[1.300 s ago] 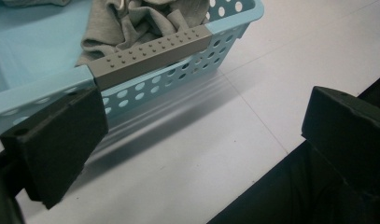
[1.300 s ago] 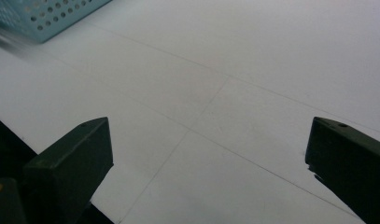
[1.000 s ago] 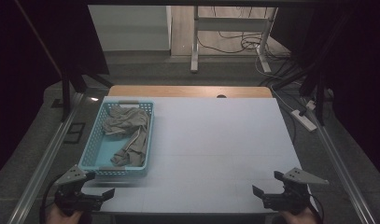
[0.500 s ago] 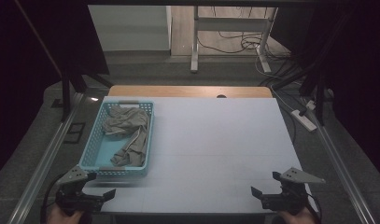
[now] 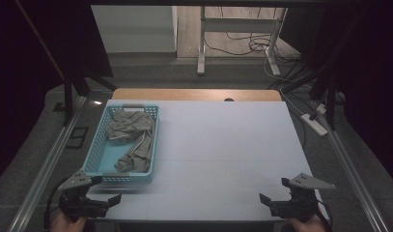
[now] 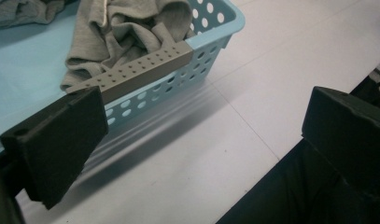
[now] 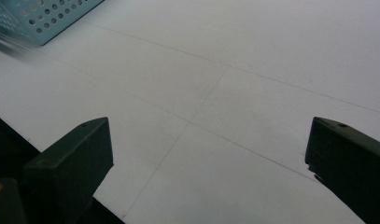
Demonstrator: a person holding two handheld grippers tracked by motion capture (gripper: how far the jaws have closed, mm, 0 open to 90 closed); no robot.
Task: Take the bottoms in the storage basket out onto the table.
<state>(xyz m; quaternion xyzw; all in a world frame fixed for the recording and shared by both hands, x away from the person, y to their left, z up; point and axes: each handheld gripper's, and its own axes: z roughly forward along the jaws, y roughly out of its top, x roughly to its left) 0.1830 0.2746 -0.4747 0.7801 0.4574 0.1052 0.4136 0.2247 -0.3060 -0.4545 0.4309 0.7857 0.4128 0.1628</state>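
Observation:
A light blue perforated basket [image 5: 102, 159] stands at the table's left, with crumpled grey clothes [image 5: 132, 134] inside. My left gripper [image 5: 106, 191] hovers at the near left edge, just in front of the basket's near right corner, open and holding nothing. In the left gripper view the open left gripper [image 6: 201, 140] frames the basket wall [image 6: 211, 51], its grey-brown handle strip [image 6: 136, 72] and the grey clothes [image 6: 127, 32]. My right gripper [image 5: 273, 191] is at the near right edge, open and holding nothing. In the right gripper view the right gripper [image 7: 211, 154] looks over bare white table, with the basket's corner [image 7: 47, 16] far off.
The white tabletop [image 5: 223, 145] stretches wide to the right of the basket. A wooden strip [image 5: 194, 94] runs along its far edge. Metal rails flank both sides, and a power strip [image 5: 314, 124] lies on the floor at the right.
Both grippers have shifted only slightly at the near edge. The basket and the clothes stay where they were.

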